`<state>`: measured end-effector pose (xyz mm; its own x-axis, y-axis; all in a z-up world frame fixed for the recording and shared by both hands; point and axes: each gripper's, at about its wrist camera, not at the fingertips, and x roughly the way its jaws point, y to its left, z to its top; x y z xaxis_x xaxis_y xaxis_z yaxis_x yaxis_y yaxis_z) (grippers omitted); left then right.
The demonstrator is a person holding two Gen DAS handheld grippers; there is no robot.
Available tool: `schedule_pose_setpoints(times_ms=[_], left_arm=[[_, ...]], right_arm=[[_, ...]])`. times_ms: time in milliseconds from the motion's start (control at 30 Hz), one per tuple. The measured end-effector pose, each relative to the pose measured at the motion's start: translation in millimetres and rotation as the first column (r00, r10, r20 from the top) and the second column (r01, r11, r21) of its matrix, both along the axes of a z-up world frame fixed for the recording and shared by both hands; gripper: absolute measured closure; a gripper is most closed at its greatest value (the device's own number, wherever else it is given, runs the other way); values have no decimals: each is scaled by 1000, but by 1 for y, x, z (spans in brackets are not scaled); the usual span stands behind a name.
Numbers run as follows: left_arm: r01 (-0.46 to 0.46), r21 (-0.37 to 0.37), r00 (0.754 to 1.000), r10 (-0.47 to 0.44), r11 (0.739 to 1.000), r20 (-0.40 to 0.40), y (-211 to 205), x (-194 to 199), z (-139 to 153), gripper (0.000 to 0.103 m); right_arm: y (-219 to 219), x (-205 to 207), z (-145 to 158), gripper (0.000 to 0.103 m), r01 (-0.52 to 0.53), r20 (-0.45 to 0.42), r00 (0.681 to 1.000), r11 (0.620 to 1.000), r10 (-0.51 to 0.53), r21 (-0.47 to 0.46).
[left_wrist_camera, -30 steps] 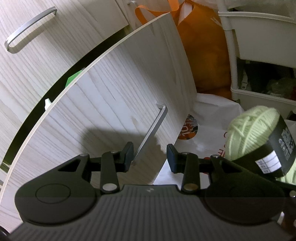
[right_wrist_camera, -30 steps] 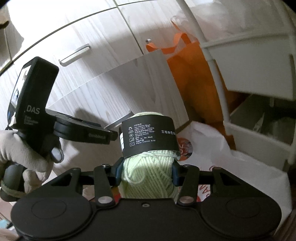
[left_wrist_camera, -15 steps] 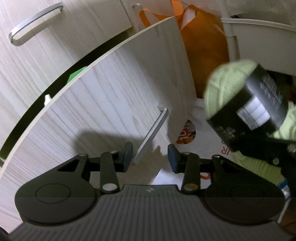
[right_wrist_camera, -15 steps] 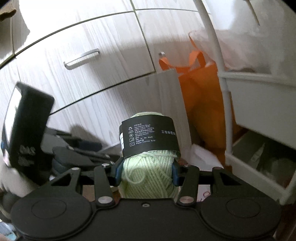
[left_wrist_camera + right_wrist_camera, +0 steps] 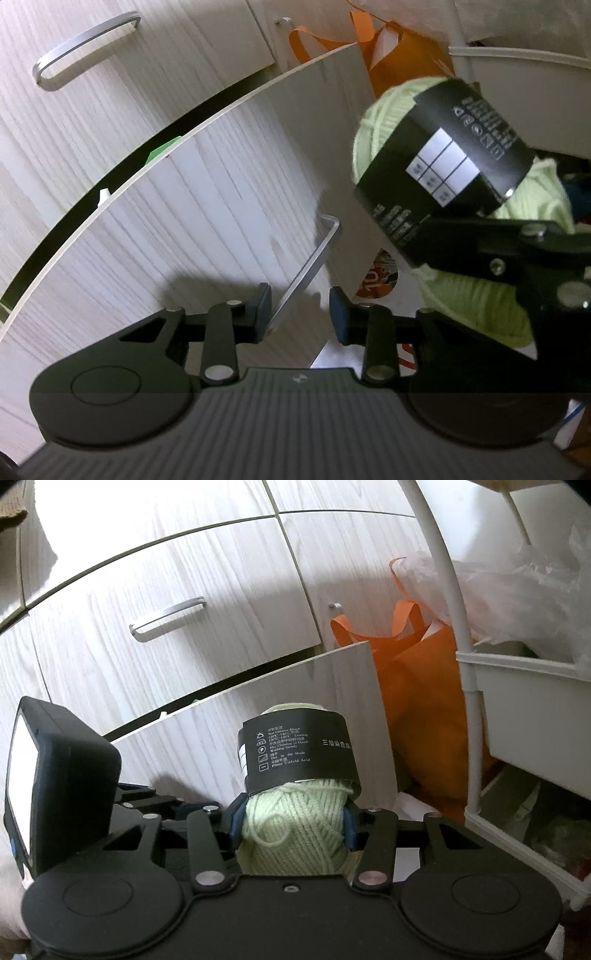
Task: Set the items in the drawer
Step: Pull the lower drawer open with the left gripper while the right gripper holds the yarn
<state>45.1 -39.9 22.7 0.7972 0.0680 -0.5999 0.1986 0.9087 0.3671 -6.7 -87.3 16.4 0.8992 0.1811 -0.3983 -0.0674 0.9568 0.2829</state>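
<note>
**Yarn gripped by right gripper in front of the partly open drawer; left gripper at the drawer handle**

Right gripper (image 5: 291,825): fingers clamped on a pale green yarn ball (image 5: 295,838). Both blue pads (image 5: 236,823) press into the sides of the skein at its lower half; strands bulge between them. The black paper band (image 5: 297,751) with white care symbols wraps the upper part, above the pads. The ball stands roughly upright along the fingers.

Left wrist view: the same yarn ball (image 5: 384,122) appears at right, tilted, with the right gripper's black finger linkage across it. It sits off the right end of the drawer front (image 5: 229,206), raised near that corner's height; whether it touches the panel cannot be told.

Left gripper (image 5: 300,309): fingers parted by a moderate gap, holding nothing. The metal bar handle (image 5: 306,269) of the drawer runs down into that gap, its lower end just beside the left pad (image 5: 263,310). Contact between pad and handle cannot be confirmed.

Drawer: pulled out partway, a dark gap along its top edge. In the gap, something green (image 5: 162,149) and a small white piece (image 5: 104,195) show.

Surroundings: the closed drawer above carries its own handle (image 5: 85,48). An orange bag (image 5: 417,686) stands to the right of the drawer, next to a white storage rack (image 5: 517,686).
</note>
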Motion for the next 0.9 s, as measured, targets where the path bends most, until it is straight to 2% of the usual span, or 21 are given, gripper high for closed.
schedule_pose_setpoints(times_ms=[233, 400, 433, 467, 500, 533, 567, 633, 700, 800, 833, 867, 900], left_arm=[[4, -25, 1000, -4, 1000, -2, 3, -1, 1, 70], [17, -50, 1000, -18, 999, -14, -2, -3, 5, 70], [48, -72, 998, -51, 996, -34, -4, -5, 5, 77], [71, -144, 990, -88, 987, -113, -6, -3, 3, 102], [38, -240, 967, -96, 970, -237, -6, 1, -5, 101], [-1, -294, 937, -103, 956, -335, -8, 5, -13, 102], [-8, -271, 926, -95, 963, -366, -12, 5, -22, 102], [36, -144, 960, -75, 989, -271, -19, -1, -24, 101], [49, -75, 980, -62, 996, -188, -17, -5, -16, 98], [67, -51, 994, -71, 996, -85, -11, -11, -2, 96], [79, -26, 995, -80, 997, -54, -11, -14, 2, 89], [93, 4, 995, -92, 996, -27, -12, -16, 4, 77], [109, 39, 994, -109, 993, -7, -15, -18, 4, 73]], right_arm=[[-11, -7, -2, 49, 26, -10, 1000, 998, -25, 64], [-13, -11, -3, 49, 23, -16, 1000, 997, -22, 70], [-12, -11, -3, 49, 21, -15, 1000, 997, -20, 70], [-13, -11, -3, 49, 20, -11, 1000, 997, -19, 75], [-13, -12, -2, 49, 22, -7, 1000, 997, -22, 79], [-13, -12, -1, 49, 25, -5, 1000, 997, -24, 72], [-14, -12, -1, 49, 28, -4, 1000, 998, -28, 64], [-17, -12, -1, 49, 42, -2, 999, 997, -42, 70], [-22, -14, -4, 49, 57, -6, 998, 995, -56, 79], [-26, -14, -7, 49, 65, -19, 998, 994, -64, 88], [-26, -15, -7, 49, 66, -20, 998, 993, -64, 95], [-26, -15, -7, 49, 63, -21, 998, 993, -61, 103], [-25, -16, -7, 49, 61, -19, 998, 993, -59, 104]])
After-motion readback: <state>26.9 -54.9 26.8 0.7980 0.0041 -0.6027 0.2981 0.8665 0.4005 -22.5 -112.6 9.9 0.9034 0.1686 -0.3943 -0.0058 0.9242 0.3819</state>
